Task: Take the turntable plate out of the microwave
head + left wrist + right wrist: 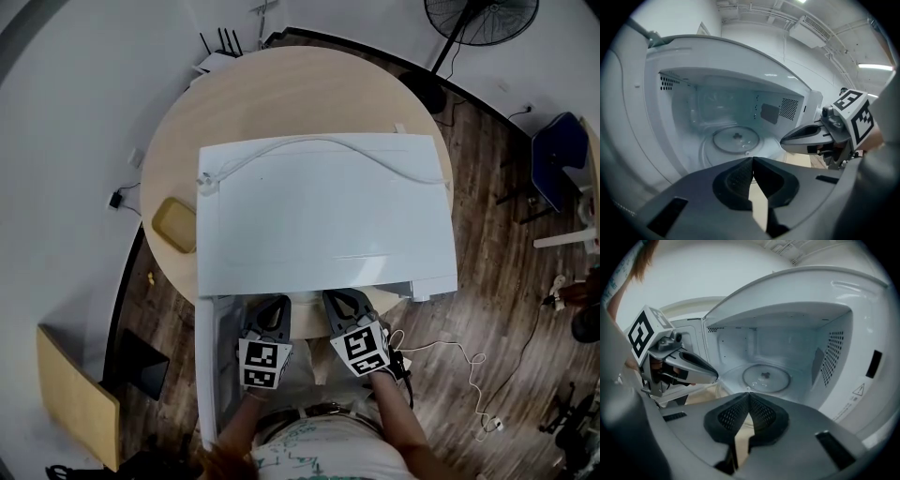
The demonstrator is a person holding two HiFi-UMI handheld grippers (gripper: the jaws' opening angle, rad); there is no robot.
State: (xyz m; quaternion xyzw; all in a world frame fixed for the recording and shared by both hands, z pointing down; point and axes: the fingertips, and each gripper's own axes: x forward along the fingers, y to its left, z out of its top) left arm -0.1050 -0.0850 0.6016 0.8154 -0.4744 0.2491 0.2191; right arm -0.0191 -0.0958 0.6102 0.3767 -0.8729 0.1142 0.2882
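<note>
left tongs (752,159): jaws pressed together with nothing between them. the tips tilt down toward the open mouth of the microwave (323,216).
right tongs (749,393): also closed and empty. it sits just beside my left tongs, with the tips about level with each other and neither past the opening.
turntable plate (737,139): ahead of both sets of tips and lower than them. it lies flat in the middle of the cavity floor, clear glass, well apart from either tongs.
door (208,375): swung open on the outer side of my left tongs, so the way in is free.
cavity: nothing in it ahead of the tips except the plate. the side walls stand wider apart than my two tongs together.
step in hand: the approach, as i judge it. the door is open, the tongs are lined up at the mouth, and the plate is untouched.
next move calls for: spreading the jaws of at least one tongs before going in, then reaching forward and down to the near rim of the plate. one jaw has to slip under the edge and the other come over it.
care: the glass looks slick and thin at the rim. i would bite well onto it, lift it off its hub, and draw it out level.
</note>
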